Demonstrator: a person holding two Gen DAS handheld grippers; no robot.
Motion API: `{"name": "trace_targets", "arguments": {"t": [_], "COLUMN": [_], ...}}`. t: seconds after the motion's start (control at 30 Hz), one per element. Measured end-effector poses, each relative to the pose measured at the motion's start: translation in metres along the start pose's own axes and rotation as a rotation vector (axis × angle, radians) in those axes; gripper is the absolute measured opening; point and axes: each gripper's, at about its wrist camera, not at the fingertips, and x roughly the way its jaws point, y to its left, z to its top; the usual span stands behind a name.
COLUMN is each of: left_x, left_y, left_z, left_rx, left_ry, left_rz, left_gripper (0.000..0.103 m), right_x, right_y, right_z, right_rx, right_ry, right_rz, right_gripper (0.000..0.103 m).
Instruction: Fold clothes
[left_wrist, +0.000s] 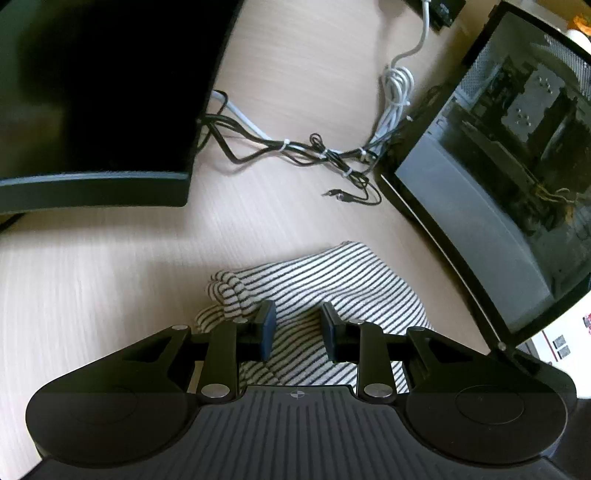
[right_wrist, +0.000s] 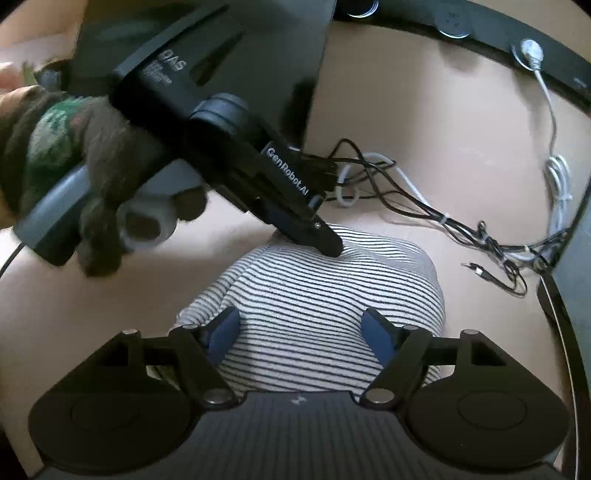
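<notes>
A black-and-white striped garment (right_wrist: 325, 291) lies folded into a compact bundle on the light wooden table; it also shows in the left wrist view (left_wrist: 325, 280). My left gripper (left_wrist: 298, 328) is open, its blue pads spread over the garment's far part, holding nothing. In the right wrist view the left gripper (right_wrist: 325, 243) comes in from the upper left, held by a gloved hand, its tip touching the bundle's far edge. My right gripper (right_wrist: 306, 332) is open wide, its fingers either side of the bundle's near part.
A black monitor base (left_wrist: 96, 184) stands at the left. A glass-sided computer case (left_wrist: 498, 184) stands at the right. A tangle of black and white cables (left_wrist: 332, 155) lies beyond the garment. A black power strip (right_wrist: 480, 33) runs along the back.
</notes>
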Motion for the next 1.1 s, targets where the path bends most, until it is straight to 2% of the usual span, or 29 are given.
{"name": "trace_targets", "arguments": {"t": [0.07,0.17,0.23,0.27,0.4,0.5,0.63,0.73,0.9,1.03,1.1], "left_x": [-0.009,-0.032,-0.047,-0.050,-0.039,-0.039,-0.039,-0.039,-0.039,-0.039,-0.037], "left_y": [0.002,-0.009,-0.017,-0.020,-0.021,-0.018,-0.023,-0.027,-0.034,-0.039,-0.041], "left_z": [-0.003,-0.013,-0.019,-0.024,-0.044,-0.048,-0.051,-0.053,-0.057,-0.060,-0.061], "left_rx": [-0.040,-0.043,-0.042,-0.034,-0.007,-0.038,-0.065,-0.086,-0.119,-0.153,-0.184], "left_ry": [-0.026,-0.067,-0.095,-0.083,-0.038,-0.054,-0.061,-0.066,-0.074,-0.077,-0.073], "left_rz": [0.002,0.004,0.005,-0.008,-0.039,-0.052,-0.015,0.015,0.064,0.102,0.118], "left_gripper": [0.030,0.041,0.041,0.041,0.038,0.037,0.038,0.045,0.050,0.053,0.062], "right_x": [0.001,-0.001,-0.004,-0.006,-0.009,-0.023,-0.050,-0.054,-0.044,-0.046,-0.044], "right_y": [0.003,0.007,0.012,0.013,0.011,0.010,-0.007,-0.024,-0.043,-0.056,-0.064], "right_z": [0.003,0.002,0.003,0.004,0.007,0.009,0.013,0.015,0.017,0.019,0.019], "right_rx": [0.008,0.011,0.029,0.049,0.165,0.231,0.335,0.394,0.339,0.277,0.266], "right_ry": [0.013,0.018,0.022,0.032,0.090,0.087,0.041,0.030,0.013,-0.013,-0.031], "right_rz": [-0.015,-0.042,-0.069,-0.067,-0.010,-0.017,-0.033,-0.037,-0.068,-0.032,-0.007], "right_gripper": [0.076,0.076,0.077,0.077,0.103,0.102,0.101,0.101,0.101,0.101,0.101]}}
